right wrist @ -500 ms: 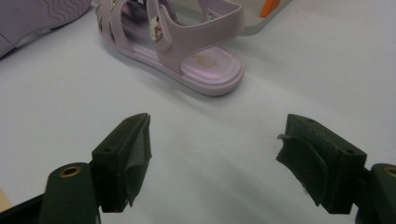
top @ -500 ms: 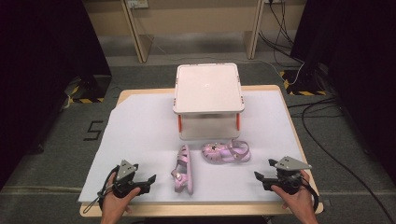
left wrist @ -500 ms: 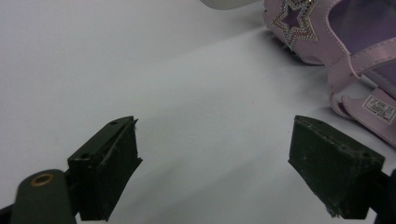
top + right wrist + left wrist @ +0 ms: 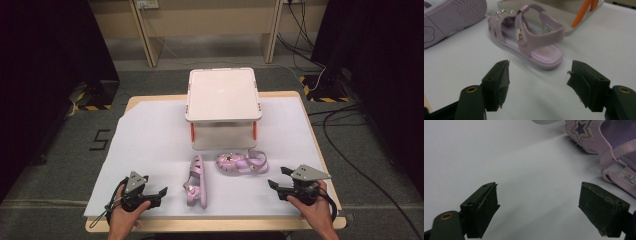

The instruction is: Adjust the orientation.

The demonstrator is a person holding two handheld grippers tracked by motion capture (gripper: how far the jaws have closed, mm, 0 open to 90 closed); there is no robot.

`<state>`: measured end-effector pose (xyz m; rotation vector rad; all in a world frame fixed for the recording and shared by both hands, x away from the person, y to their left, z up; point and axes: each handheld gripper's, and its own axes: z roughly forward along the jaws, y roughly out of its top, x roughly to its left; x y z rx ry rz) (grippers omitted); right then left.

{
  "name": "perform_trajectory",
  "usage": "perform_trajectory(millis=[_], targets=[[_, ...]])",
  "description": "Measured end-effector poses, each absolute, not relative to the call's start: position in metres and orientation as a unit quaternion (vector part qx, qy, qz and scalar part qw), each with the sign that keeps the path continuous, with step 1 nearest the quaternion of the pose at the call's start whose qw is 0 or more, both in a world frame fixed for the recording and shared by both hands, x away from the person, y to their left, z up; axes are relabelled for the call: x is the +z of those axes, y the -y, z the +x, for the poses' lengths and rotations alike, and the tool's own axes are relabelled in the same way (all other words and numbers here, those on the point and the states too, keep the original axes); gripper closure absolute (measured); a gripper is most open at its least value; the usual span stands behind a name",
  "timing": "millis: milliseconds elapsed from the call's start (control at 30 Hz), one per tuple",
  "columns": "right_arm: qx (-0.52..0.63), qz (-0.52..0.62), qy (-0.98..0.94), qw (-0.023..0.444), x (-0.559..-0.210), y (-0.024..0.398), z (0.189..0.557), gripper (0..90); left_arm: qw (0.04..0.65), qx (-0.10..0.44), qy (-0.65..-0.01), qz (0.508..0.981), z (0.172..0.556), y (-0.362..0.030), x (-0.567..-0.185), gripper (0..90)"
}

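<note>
Both grippers unmoved since the earlier frame. Right gripper [image 4: 278,178], jaws apart and empty, nearer the upright sandal [image 4: 242,163] lying crosswise before the box [image 4: 223,107]; left gripper [image 4: 161,195] likewise apart.

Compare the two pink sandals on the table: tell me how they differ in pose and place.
The left sandal lies tipped on its side, its wavy sole showing in the right gripper view; the right sandal stands upright on its sole. The left sandal runs lengthwise away from the person; the right sandal lies crosswise, nearer the white box. Both are pink with straps.
</note>
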<state>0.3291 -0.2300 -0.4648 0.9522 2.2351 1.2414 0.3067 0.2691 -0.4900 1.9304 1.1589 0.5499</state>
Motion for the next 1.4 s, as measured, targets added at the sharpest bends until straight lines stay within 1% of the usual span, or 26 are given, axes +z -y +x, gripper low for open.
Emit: perform_trajectory(millis=[267, 467, 600, 700, 733, 800, 867, 900, 933, 967, 1000, 1033, 1067, 1100, 1133, 1200, 1333, 1367, 1400], targets=[[0.46, 0.318, -0.8, 0.216, -0.46, 0.209, 0.338, 42.4, 0.4, 0.217, -0.456, 0.765, 0.307, -0.269, -0.49, 15.1], [0.462, 0.29, -0.809, 0.218, -0.456, 0.189, 0.352, 47.5, 0.401, 0.217, -0.456, 0.764, 0.307, -0.269, -0.49, 15.2], [0.458, 0.285, -0.814, 0.215, -0.459, 0.177, 0.366, 47.7, 0.401, 0.217, -0.455, 0.764, 0.307, -0.269, -0.49, 15.2], [0.438, 0.285, -0.824, 0.219, -0.463, 0.171, 0.379, 53.4, 0.401, 0.217, -0.455, 0.765, 0.308, -0.27, -0.49, 15.2], [0.438, 0.285, -0.824, 0.219, -0.463, 0.171, 0.379, 53.4, 0.401, 0.217, -0.455, 0.765, 0.308, -0.27, -0.49, 15.2], [0.427, 0.284, -0.833, 0.208, -0.466, 0.171, 0.381, 62.8, 0.401, 0.217, -0.455, 0.765, 0.308, -0.27, -0.49, 15.2], [0.423, 0.281, -0.836, 0.206, -0.467, 0.172, 0.38, 64.4, 0.402, 0.217, -0.455, 0.765, 0.308, -0.27, -0.49, 15.2], [0.425, 0.282, -0.836, 0.201, -0.466, 0.173, 0.379, 67.2, 0.402, 0.217, -0.455, 0.764, 0.308, -0.27, -0.49, 15.2], [0.427, 0.279, -0.838, 0.193, -0.465, 0.173, 0.378, 71.8, 0.402, 0.217, -0.454, 0.765, 0.308, -0.269, -0.49, 15.2], [0.427, 0.279, -0.838, 0.193, -0.465, 0.173, 0.378, 71.8, 0.402, 0.216, -0.455, 0.765, 0.308, -0.269, -0.491, 15.2], [0.425, 0.275, -0.841, 0.192, -0.464, 0.172, 0.377, 74.4, 0.402, 0.216, -0.455, 0.765, 0.308, -0.269, -0.491, 15.2], [0.434, 0.277, -0.838, 0.178, -0.462, 0.17, 0.374, 77.9, 0.4, 0.216, -0.455, 0.766, 0.308, -0.269, -0.491, 15.2], [0.434, 0.277, -0.838, 0.178, -0.462, 0.17, 0.374, 77.9, 0.401, 0.217, -0.455, 0.765, 0.308, -0.27, -0.491, 15.2], [0.445, 0.284, -0.834, 0.159, -0.461, 0.168, 0.371, 79.0, 0.401, 0.217, -0.455, 0.765, 0.308, -0.27, -0.491, 15.2], [0.445, 0.284, -0.834, 0.159, -0.461, 0.168, 0.371, 79.0, 0.401, 0.217, -0.455, 0.765, 0.308, -0.27, -0.491, 15.2], [0.452, 0.296, -0.831, 0.132, -0.46, 0.164, 0.365, 79.7, 0.4, 0.217, -0.455, 0.766, 0.308, -0.269, -0.491, 15.3], [0.452, 0.3, -0.832, 0.117, -0.458, 0.158, 0.356, 79.4, 0.401, 0.217, -0.455, 0.765, 0.308, -0.269, -0.491, 15.2], [0.459, 0.305, -0.828, 0.1, -0.458, 0.153, 0.351, 78.9, 0.4, 0.216, -0.455, 0.765, 0.308, -0.27, -0.491, 15.3], [0.459, 0.305, -0.828, 0.1, -0.458, 0.153, 0.351, 78.9, 0.401, 0.216, -0.455, 0.765, 0.308, -0.27, -0.491, 15.3]])
